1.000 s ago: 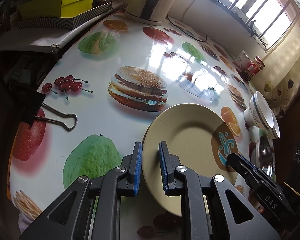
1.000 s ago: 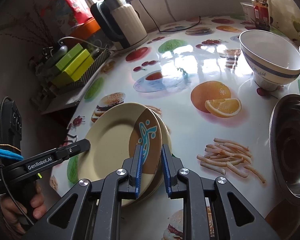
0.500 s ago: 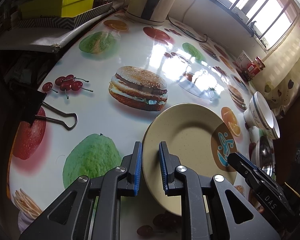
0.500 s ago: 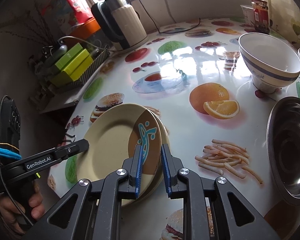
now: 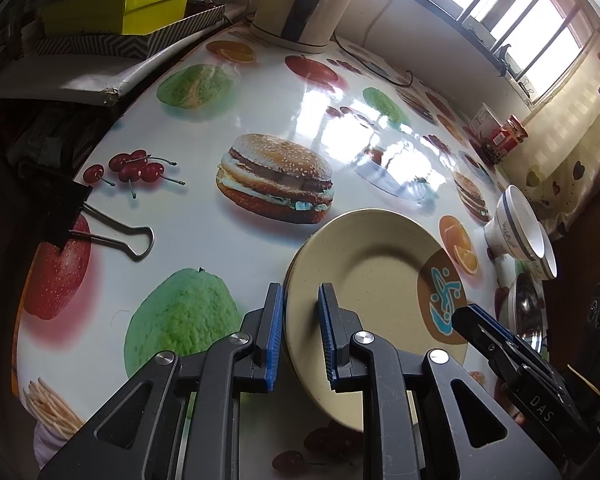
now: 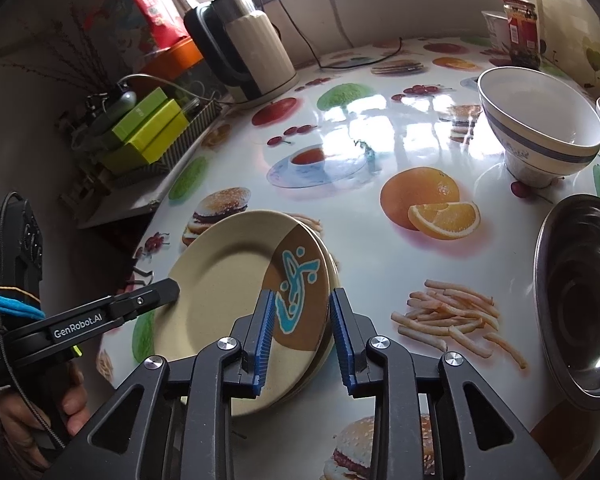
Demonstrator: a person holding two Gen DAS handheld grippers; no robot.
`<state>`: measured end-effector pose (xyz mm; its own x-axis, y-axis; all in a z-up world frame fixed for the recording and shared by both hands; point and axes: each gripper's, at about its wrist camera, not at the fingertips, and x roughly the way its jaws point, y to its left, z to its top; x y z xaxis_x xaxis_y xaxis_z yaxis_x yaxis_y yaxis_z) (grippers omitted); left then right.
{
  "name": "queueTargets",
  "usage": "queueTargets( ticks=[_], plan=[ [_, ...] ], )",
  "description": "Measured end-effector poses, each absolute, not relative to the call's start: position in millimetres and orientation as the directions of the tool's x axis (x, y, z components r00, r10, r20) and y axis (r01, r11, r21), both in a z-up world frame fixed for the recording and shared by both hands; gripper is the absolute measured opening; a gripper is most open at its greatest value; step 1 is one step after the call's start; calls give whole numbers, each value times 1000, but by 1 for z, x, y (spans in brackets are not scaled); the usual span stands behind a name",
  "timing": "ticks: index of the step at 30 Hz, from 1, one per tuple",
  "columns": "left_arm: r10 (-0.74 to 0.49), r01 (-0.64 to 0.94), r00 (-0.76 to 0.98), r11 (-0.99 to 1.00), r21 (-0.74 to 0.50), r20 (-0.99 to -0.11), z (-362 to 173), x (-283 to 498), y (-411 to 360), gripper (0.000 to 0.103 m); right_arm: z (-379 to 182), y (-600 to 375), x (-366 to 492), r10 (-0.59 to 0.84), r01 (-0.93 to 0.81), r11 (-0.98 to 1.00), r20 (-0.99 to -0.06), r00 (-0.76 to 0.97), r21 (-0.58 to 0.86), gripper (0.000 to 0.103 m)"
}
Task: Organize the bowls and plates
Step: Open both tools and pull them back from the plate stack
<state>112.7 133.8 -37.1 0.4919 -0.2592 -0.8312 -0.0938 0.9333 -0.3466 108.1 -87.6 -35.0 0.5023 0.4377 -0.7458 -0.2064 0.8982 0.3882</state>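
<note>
beige plate (image 5: 374, 276) sits on top of a second plate (image 6: 327, 280) on the food-print tablecloth (image 5: 204, 236), near its front edge. left gripper (image 5: 299, 332) is spread, fingers either side of the plate rim, no clamp visible. right gripper (image 6: 302, 330) is spread wide over the opposite rim by the brown patch. white bowl (image 6: 540, 128) and steel bowl (image 6: 580, 300) sit well apart to the right.
</note>
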Motion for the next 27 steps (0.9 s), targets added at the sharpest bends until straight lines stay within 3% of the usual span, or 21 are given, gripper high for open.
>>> queueTargets(
  ticks=[14,16,18,27],
  plan=[
    [-178,-71,530,965,-253,-829,-34,107,128,27,-35,-92,111,437,-197,898,-741,510,394,39],
    [-150,-59,547,975,-216,-823,-32,105,125,32,-35,-94,111,436,-195,898,-738,514,395,42],
    [-146,-50,559,977,-208,-816,-30,103,124,46,-35,-96,112,430,-196,901,-738,520,387,45],
    [-131,-27,575,983,-179,-808,-32,96,122,46,-37,-101,115,415,-200,909,-740,529,366,54]
  ],
)
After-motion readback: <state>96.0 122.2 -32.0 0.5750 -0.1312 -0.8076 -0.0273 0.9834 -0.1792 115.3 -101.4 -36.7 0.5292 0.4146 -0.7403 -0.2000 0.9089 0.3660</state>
